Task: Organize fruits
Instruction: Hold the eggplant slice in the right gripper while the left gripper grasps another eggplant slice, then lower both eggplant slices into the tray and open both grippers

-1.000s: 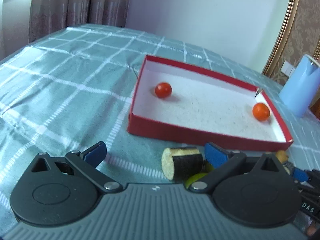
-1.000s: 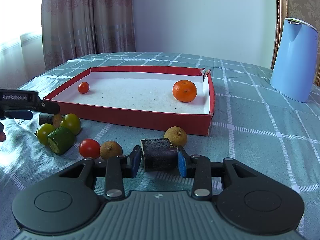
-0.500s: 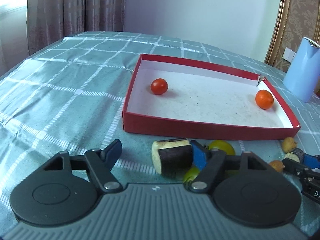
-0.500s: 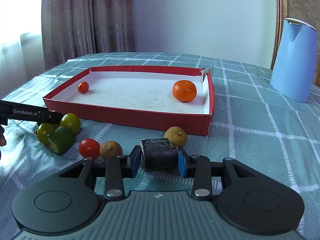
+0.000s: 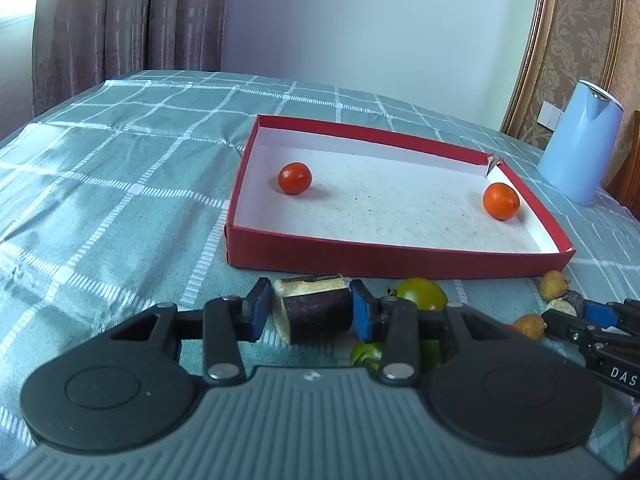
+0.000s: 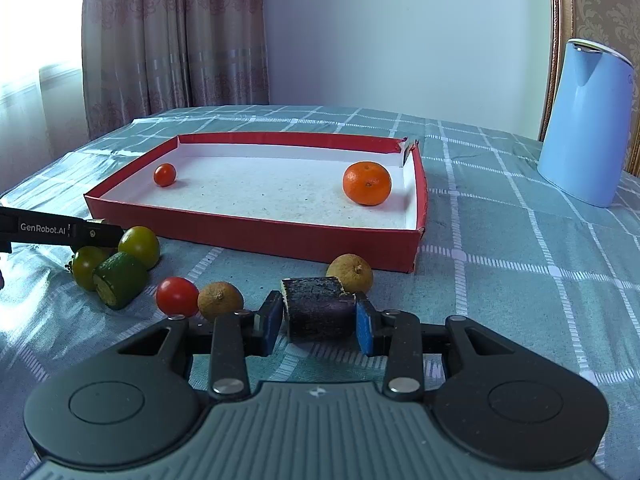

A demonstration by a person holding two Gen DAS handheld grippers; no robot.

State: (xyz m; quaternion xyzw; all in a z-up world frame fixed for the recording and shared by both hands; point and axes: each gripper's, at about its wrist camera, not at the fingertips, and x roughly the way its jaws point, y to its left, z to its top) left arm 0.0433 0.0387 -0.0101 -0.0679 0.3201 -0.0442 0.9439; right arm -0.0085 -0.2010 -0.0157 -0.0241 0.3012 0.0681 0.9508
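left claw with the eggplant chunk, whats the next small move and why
Probably lift it straight up a little. The left claw has its pads against both sides of the eggplant chunk, which sits low on the tablecloth just short of the red box. The box wall stands between them, so the chunk likely needs height before going forward.

Both wrist views look low across the table toward the red tray.

The left gripper sits low and level, its blue pads closed against the two sides of an eggplant piece. The right gripper is equally low, its pads pressed on either side of a second eggplant chunk.
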